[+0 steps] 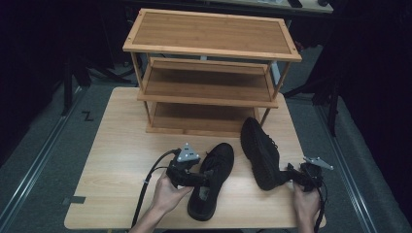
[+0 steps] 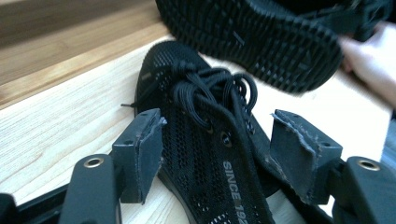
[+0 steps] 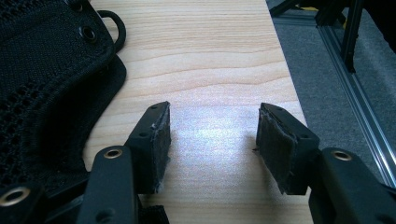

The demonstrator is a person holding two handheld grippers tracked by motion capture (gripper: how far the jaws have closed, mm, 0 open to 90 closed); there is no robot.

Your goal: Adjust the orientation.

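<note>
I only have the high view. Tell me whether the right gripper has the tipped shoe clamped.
Observer: No. In the right gripper view the right gripper stands open over bare table. The tipped shoe lies beside its jaws, not between them.
Operator: Now check the left one.
Observer: The left gripper is open too. The laced upper of the flat shoe sits between its pads, with a clear gap at one pad.
Operator: Read me any marking on that shoe.
Observer: Pale letters along its side read "SINCE 19", and the rest is cut off at the frame edge.
</note>
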